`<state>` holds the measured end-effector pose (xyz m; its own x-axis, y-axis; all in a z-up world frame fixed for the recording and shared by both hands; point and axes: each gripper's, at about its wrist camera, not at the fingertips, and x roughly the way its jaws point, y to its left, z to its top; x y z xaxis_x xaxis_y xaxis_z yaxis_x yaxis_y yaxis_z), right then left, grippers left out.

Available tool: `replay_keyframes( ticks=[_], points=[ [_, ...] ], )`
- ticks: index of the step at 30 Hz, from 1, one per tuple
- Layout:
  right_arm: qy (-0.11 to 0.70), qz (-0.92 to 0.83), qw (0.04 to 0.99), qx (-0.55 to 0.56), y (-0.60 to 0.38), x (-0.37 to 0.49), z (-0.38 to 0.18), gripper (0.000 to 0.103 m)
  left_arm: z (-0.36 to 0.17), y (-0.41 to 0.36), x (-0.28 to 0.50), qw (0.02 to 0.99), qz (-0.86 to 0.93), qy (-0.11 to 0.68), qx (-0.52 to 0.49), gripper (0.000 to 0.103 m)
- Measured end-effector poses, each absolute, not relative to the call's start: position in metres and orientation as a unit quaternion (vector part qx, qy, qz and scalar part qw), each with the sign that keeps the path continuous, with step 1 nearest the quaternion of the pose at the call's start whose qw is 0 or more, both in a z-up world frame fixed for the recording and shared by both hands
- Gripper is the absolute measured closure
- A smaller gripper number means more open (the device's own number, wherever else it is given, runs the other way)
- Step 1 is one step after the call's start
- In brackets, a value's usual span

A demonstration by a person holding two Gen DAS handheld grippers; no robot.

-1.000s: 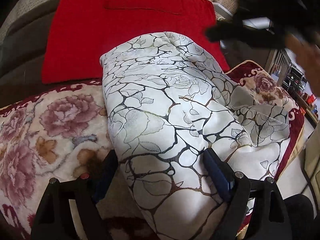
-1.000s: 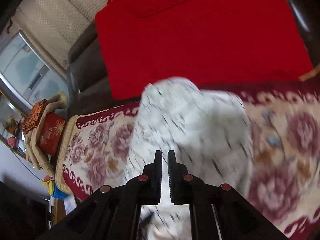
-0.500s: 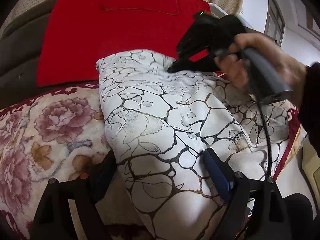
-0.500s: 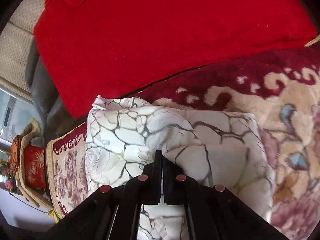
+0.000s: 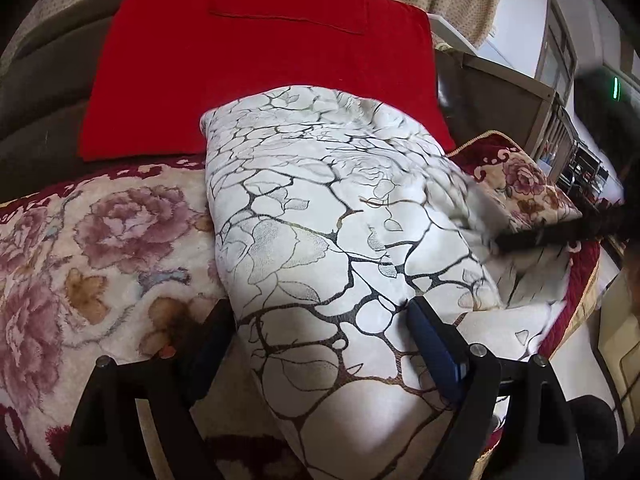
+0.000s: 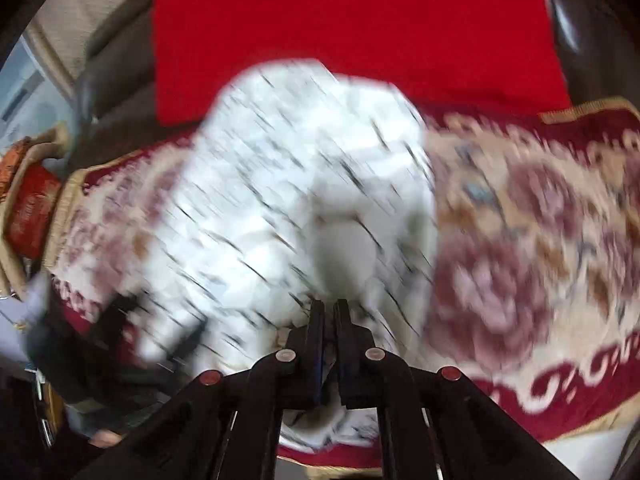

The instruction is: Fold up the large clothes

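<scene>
A large white garment [image 5: 320,216] with a dark crackle and rose print lies folded in a thick bundle on the floral sofa cover [image 5: 100,240]. My left gripper [image 5: 316,328] is open, its jaws wide apart on either side of the bundle's near end. My right gripper [image 6: 329,312] has its jaws almost together, just over the near edge of the garment [image 6: 288,184]; the right wrist view is blurred and I cannot tell whether cloth is pinched. The right gripper also shows as a dark blur at the right of the left wrist view [image 5: 560,232].
A red cushion [image 5: 260,52] leans on the sofa back behind the garment. The sofa's right edge [image 5: 576,304] drops to the floor, with furniture beyond it. A red and orange object [image 6: 28,200] sits past the sofa's left end.
My right gripper has swung from the far end of the garment back toward its near right edge, moving fast. The left gripper and the bundle have stayed put.
</scene>
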<state>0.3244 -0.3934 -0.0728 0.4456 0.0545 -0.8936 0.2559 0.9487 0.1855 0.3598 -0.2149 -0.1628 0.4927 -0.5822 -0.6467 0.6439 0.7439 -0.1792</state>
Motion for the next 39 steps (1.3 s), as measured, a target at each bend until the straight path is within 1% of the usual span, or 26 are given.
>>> replay_keyframes(
  ticks=[1,3,5,8,11,14,17,20,23,24,26,28,30,34,37,39],
  points=[
    [0.525,-0.063,0.834,0.156,-0.399,0.317,-0.089,0.096,-0.163,-0.216,0.357,0.862,-0.358,0.355,0.045,0.015],
    [0.515,-0.064,0.839,0.163,-0.404,0.317,-0.106,0.097,-0.162,-0.219,0.351,0.868,-0.353,0.346,0.053,0.015],
    [0.511,-0.070,0.841,0.161,-0.404,0.320,-0.110,0.097,-0.161,-0.220,0.347,0.873,-0.348,0.338,0.057,0.015],
    [0.533,-0.070,0.826,0.172,-0.407,0.332,-0.104,0.097,-0.161,-0.217,0.350,0.871,-0.350,0.342,0.050,0.015],
    [0.544,-0.058,0.813,0.200,-0.413,0.341,-0.073,0.095,-0.159,-0.215,0.350,0.873,-0.347,0.339,0.051,0.015],
    [0.503,-0.021,0.836,0.218,-0.412,0.354,-0.033,0.095,-0.158,-0.215,0.353,0.871,-0.349,0.342,0.051,0.014],
    [0.479,-0.049,0.854,0.198,-0.416,0.385,-0.013,0.095,-0.158,-0.217,0.353,0.872,-0.349,0.339,0.056,0.014],
    [0.481,-0.094,0.848,0.199,-0.431,0.419,-0.030,0.095,-0.158,-0.216,0.354,0.871,-0.351,0.338,0.057,0.014],
    [0.539,-0.099,0.804,0.230,-0.452,0.452,-0.090,0.095,-0.159,-0.217,0.355,0.869,-0.356,0.340,0.057,0.014],
    [0.540,-0.098,0.799,0.246,-0.455,0.455,-0.098,0.095,-0.159,-0.217,0.355,0.869,-0.355,0.339,0.057,0.014],
    [0.538,-0.100,0.799,0.248,-0.456,0.455,-0.089,0.095,-0.158,-0.217,0.356,0.869,-0.355,0.339,0.060,0.014],
    [0.546,-0.101,0.802,0.219,-0.452,0.457,-0.077,0.095,-0.158,-0.217,0.357,0.869,-0.355,0.340,0.060,0.013],
    [0.549,-0.103,0.805,0.200,-0.445,0.457,-0.057,0.092,-0.158,-0.218,0.357,0.870,-0.353,0.340,0.059,0.013],
    [0.492,-0.055,0.846,0.198,-0.424,0.462,-0.010,0.092,-0.158,-0.220,0.354,0.871,-0.351,0.337,0.061,0.013],
    [0.470,-0.020,0.858,0.207,-0.408,0.483,-0.001,0.092,-0.158,-0.220,0.354,0.871,-0.351,0.337,0.061,0.013],
    [0.476,-0.023,0.858,0.191,-0.399,0.499,-0.007,0.092,-0.157,-0.220,0.354,0.871,-0.352,0.337,0.062,0.013]
  ],
)
